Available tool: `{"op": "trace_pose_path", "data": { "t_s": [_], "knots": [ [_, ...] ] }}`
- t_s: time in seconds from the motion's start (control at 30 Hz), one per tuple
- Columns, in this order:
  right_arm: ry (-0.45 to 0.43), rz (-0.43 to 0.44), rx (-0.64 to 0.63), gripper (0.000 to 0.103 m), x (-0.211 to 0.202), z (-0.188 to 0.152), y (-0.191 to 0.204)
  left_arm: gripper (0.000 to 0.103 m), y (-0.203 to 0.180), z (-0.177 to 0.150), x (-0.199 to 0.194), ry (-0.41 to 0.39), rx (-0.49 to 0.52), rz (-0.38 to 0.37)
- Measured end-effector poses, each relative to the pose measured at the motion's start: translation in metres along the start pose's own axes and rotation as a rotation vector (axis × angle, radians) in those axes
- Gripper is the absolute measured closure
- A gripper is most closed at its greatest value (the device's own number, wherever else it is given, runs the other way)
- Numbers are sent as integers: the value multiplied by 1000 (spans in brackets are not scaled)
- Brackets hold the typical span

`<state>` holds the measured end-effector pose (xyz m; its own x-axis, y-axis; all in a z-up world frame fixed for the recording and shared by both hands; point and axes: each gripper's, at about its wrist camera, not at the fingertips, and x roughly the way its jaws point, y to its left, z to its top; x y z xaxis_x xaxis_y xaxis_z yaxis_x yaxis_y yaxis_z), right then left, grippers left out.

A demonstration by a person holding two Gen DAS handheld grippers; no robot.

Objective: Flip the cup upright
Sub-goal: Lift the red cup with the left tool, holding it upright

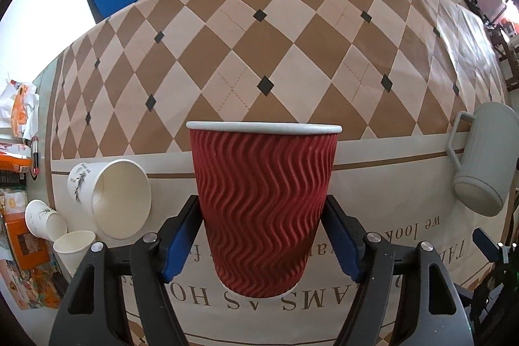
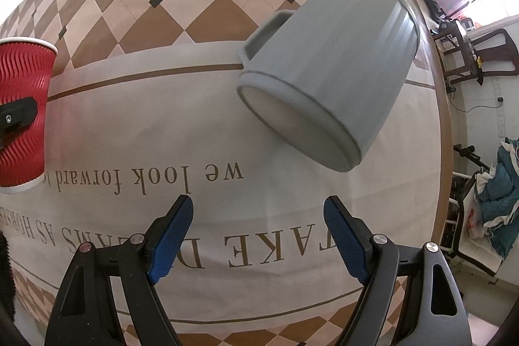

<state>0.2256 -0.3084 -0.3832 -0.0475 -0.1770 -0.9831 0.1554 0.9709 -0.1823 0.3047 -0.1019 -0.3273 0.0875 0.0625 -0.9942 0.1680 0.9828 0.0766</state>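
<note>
A red ribbed paper cup stands upright, rim up, between the blue pads of my left gripper, which is shut on its lower half. The cup also shows at the left edge of the right wrist view. A grey mug with a handle lies on its side on the tablecloth, its base toward the camera; it also shows at the right of the left wrist view. My right gripper is open and empty, a short way in front of the grey mug.
A white paper cup lies on its side at the left. Two more white cups are near the table's left edge. The checkered tablecloth stretches far back. Clutter and chairs surround the table.
</note>
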Motion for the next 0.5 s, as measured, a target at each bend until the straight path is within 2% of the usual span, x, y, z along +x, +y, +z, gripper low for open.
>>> {"op": "trace_pose_path", "data": {
  "t_s": [0.27,0.3,0.5],
  "knots": [
    [-27,9,-2,19,-23,-7,10,31,20,-16,-28,-30,-21,-17],
    [-31,11,-1,19,-27,-8,11,31,11,-14,-28,-31,-24,-16],
    [-55,13,8,19,-48,-27,21,31,21,-45,-48,-36,-42,-28]
  ]
}}
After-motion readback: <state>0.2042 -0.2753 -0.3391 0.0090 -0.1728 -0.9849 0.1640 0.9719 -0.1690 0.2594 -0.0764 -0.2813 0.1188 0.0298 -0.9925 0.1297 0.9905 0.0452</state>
